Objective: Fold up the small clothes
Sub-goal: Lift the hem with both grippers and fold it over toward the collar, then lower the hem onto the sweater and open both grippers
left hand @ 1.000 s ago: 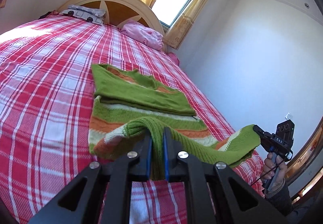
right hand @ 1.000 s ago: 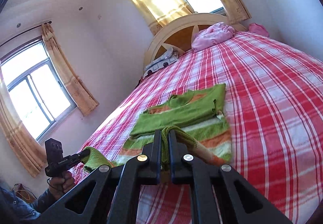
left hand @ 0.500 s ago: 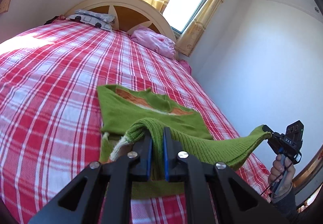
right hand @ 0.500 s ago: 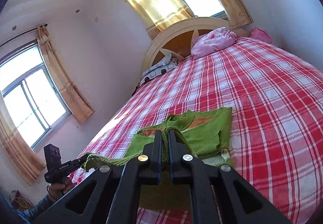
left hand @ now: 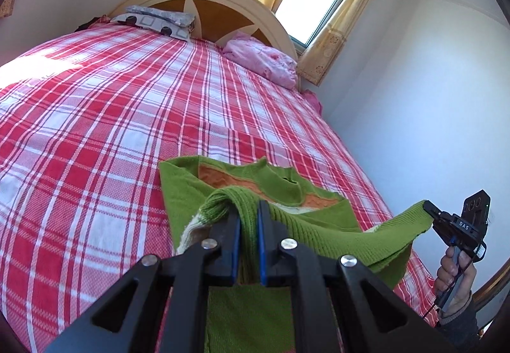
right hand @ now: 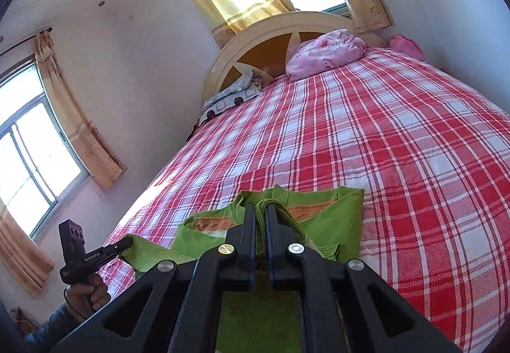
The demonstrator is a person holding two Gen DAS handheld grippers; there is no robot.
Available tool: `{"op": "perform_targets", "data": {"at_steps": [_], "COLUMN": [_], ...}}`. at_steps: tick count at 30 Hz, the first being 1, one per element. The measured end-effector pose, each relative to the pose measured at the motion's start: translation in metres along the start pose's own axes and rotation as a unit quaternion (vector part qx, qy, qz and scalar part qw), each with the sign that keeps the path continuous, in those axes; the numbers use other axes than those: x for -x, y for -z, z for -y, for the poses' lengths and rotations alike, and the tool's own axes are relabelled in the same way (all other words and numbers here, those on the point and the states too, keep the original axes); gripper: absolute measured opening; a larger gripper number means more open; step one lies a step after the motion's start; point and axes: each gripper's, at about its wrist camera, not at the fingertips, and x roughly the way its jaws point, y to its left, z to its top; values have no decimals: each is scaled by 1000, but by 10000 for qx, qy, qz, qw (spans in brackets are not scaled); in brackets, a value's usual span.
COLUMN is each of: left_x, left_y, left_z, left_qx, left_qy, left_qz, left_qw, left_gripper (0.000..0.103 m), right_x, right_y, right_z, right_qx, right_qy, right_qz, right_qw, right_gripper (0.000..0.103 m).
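Both tools, the left tool [left hand: 248, 219] and the right tool [right hand: 260, 222], are clamped on the near hem of the green knitted sweater [left hand: 318, 232], stretched left to right above the red checked bed [left hand: 127, 130], its far part probably lying flat ahead.

Ribbed knit sweater [left hand: 322, 225]; woven cloth bedsheet [left hand: 105, 130]; matt plastic tongs [left hand: 248, 222].

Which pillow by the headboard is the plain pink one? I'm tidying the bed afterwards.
The crumpled pink pillow, on the window side; the other pillow is grey with dark circles.
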Motion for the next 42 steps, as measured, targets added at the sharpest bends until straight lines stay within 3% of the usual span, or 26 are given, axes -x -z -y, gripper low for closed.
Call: {"op": "perform_targets", "data": {"at_steps": [7, 15, 18, 19, 20, 21, 23, 29, 33, 42], "left_x": [-47, -90, -100, -101, -100, -98, -91, -75, -60, -40], "left_y": [-21, -19, -16, -16, -16, -17, -18, -6, 15, 66], "left_z": [-4, -18, -27, -31, -34, -38, -45, -50, -42, -38], "left_qx": [-130, -237, -181, -128, -86, -42, 92, 131, -146, -118], "left_qy": [-243, -742, -954, -1035, -1125, -1181, -1262, -1230, -1189, -691], "left_qz": [-201, -474, -554, -539, -501, -436, -325, -424, -600, -965], "left_qw": [9994, 9958, 9937, 9931, 9923, 9920, 9914, 9914, 9910, 9929], "left_gripper": [10, 11, 19, 27, 39, 45, 59, 59, 59, 58], "right_x": [-52, -130, -154, -160, -164, -165, -163, -136, -105, -58], "right_y": [-21, -24, -21, -21, -21, -20, -18, -6, 11, 70], "right_z": [46, 86, 99, 102, 103, 102, 100, 103, 95, 78], "right_qx": [-419, -575, -653, -654, -579, -463, -256, -335, -200, -80], "right_qy": [319, 730, 789, 795, 859, 974, 1094, 1135, 1085, 953], "right_qz": [-280, -900, -1113, -1160, -1178, -1133, -1014, -1042, -1177, -1736], "right_qw": [9982, 9916, 9885, 9879, 9876, 9877, 9885, 9875, 9869, 9802], "right_gripper": [4, 5, 7, 10, 26, 48, 59, 59, 59, 58]}}
